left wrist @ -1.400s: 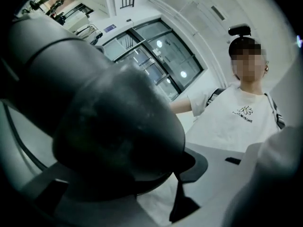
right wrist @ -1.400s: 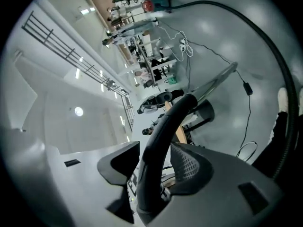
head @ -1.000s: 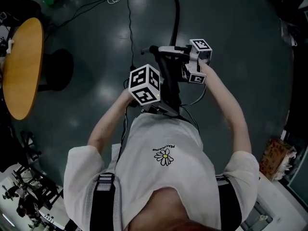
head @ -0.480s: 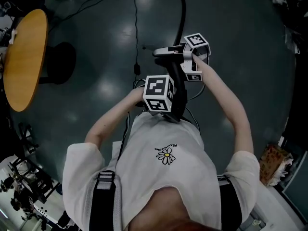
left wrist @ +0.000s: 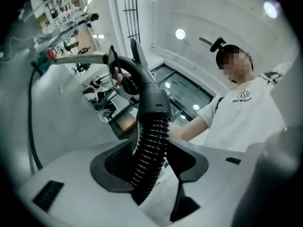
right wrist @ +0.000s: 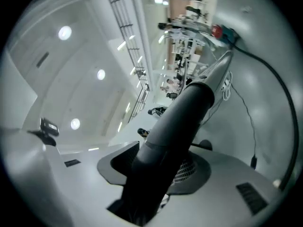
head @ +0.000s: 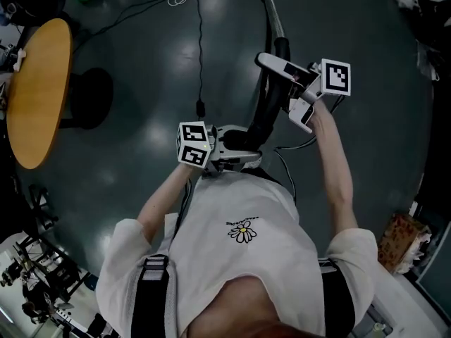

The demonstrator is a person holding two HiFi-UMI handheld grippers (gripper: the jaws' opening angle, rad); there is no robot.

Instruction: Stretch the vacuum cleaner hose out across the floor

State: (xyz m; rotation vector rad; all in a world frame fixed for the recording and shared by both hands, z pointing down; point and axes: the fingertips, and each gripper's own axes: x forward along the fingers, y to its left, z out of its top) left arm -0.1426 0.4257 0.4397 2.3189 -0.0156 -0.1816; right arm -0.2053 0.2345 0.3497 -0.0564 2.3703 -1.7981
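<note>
The black vacuum hose (head: 262, 115) runs upward from near my waist to a rigid cuff and a metal wand (head: 275, 20) on the dark floor. My left gripper (head: 236, 143) clasps the ribbed hose (left wrist: 150, 150) low down, and its jaws are easing open with the hose still pressed between them. My right gripper (head: 282, 65) is shut on the smooth rigid tube section (right wrist: 184, 117) higher up. In the left gripper view (left wrist: 149, 174) the curved cuff (left wrist: 154, 100) rises above the ribs. The right gripper view (right wrist: 151, 174) looks along the tube toward the wand.
A round wooden table (head: 32, 97) with a black base (head: 91, 97) stands at the left. A thin cable (head: 199, 48) trails down the floor beside the hose. A cardboard box (head: 403, 234) sits at the right and dark equipment (head: 42, 280) at the lower left.
My left gripper has slid down and left along the hose. The right gripper has swung right and up with the rigid end, so a longer stretch of hose shows between them.
</note>
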